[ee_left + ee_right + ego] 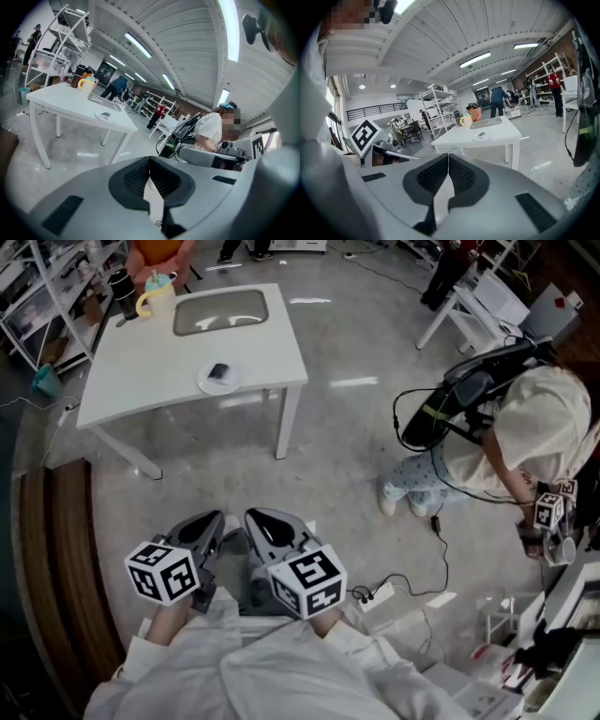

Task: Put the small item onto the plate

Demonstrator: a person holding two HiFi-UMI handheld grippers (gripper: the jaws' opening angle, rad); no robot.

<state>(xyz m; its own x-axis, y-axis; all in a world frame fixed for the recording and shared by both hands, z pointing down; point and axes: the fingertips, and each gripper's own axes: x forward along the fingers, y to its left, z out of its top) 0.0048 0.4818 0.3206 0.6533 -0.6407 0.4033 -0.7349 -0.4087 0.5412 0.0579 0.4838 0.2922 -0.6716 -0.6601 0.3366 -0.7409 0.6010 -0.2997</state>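
A white plate [218, 378] lies near the front edge of the white table [141, 362] with a small dark item [217, 371] lying on it. Both grippers hang low over the floor, far from the table and close to my body. My left gripper [212, 521] and right gripper [257, 518] sit side by side, each shut with nothing between its pads. The left gripper view has its shut jaws [150, 160] below the distant plate [105, 116]. In the right gripper view the jaws [448, 156] are shut too, and the plate [481, 136] shows on the table [497, 136].
A yellow mug [155, 298] and a grey tray [221, 311] stand at the table's back. A person [511, 432] bends over at the right, by a cable [441, 549] and a power strip [377, 596]. A wooden bench [56, 549] runs along the left.
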